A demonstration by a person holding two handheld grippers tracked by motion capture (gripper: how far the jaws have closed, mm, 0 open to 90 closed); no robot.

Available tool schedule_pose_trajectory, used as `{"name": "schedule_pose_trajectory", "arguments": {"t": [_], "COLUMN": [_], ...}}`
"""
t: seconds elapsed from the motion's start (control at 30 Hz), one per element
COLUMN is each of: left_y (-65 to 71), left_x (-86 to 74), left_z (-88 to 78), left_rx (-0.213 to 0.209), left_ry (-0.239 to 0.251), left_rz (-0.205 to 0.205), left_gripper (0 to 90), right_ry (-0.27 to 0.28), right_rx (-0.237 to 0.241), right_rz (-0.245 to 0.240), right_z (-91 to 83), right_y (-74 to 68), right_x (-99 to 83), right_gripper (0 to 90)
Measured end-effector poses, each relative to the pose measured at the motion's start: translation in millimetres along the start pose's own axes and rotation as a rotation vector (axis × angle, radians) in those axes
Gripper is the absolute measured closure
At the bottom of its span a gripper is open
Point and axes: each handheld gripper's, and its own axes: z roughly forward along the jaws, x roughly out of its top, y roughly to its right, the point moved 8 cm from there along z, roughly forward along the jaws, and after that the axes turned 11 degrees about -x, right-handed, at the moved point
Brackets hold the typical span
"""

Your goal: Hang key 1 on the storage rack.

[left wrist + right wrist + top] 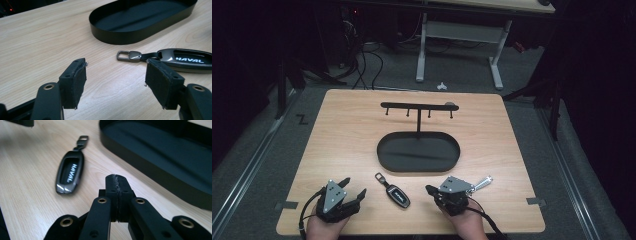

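A: What lies beyond the fingers?
B: The black oval tray (418,152) of the hook stand (418,106) sits on the wooden table (342,130), ahead of both grippers.
A: And the left gripper (352,189)?
B: Jaws spread wide, nothing between them, pads (77,82) touching nothing. The key fob (185,60) lies just beside its right fingertip.
A: The right gripper (428,189)?
B: Pads pressed flat together, empty. The fob is left of its tips, near but apart.
A: Any writing?
B: "HAVAL" in white on the fob.
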Motion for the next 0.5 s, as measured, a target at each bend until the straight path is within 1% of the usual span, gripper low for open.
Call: {"name": "schedule_pose_trajectory", "arguments": {"t": [0.03,0.07,0.1,0.13,0.17,0.2,0.23,0.27,0.3,0.33,0.37,0.5], "left_y": [-1.0,-1.7,-1.7,-1.7,-1.5,-1.5,-0.7,-0.7,-0.2,-0.2,-0.1,0.2], "left_x": [-0.5,-1.0,-1.0,-0.6,-0.4,-0.4,-0.5,-0.5,-0.5,-0.5,-0.4,0.0], "left_z": [-0.3,-0.2,-0.2,0.4,0.7,0.7,1.1,1.1,1.4,1.4,1.2,0.9], "left_rx": [0.0,0.003,0.003,0.003,0.002,0.002,-0.001,-0.001,-0.003,-0.003,-0.006,-0.007], "left_ry": [-0.003,-0.006,-0.006,-0.004,-0.003,-0.003,-0.009,-0.009,-0.01,-0.01,-0.009,-0.005], "left_rz": [0.0,0.002,0.002,0.002,0.003,0.003,0.007,0.007,0.008,0.008,0.007,0.007], "left_gripper": [33.8,34.0,34.0,34.0,34.0,34.0,33.9,33.9,33.9,33.9,34.0,34.1], "right_ry": [-0.006,-0.016,-0.016,-0.025,-0.029,-0.029,-0.044,-0.044,-0.049,-0.049,-0.059,-0.074], "right_rx": [0.011,0.028,0.028,0.049,0.057,0.057,0.076,0.076,0.096,0.096,0.105,0.123], "right_rz": [-0.004,-0.016,-0.016,-0.026,-0.029,-0.029,-0.041,-0.041,-0.055,-0.055,-0.067,-0.088], "right_z": [3.3,9.6,9.6,15.2,17.2,17.2,22.3,22.3,26.9,26.9,30.5,36.5], "right_y": [-4.5,-13.6,-13.6,-22.8,-26.2,-26.2,-35.4,-35.4,-42.5,-42.5,-48.4,-59.2], "right_x": [1.5,4.1,4.1,6.8,7.8,7.8,10.6,10.6,13.4,13.4,15.1,15.5], "right_gripper": [89.9,89.9,89.9,89.9,89.9,89.9,89.9,89.9,89.8,89.8,89.8,89.7]}}
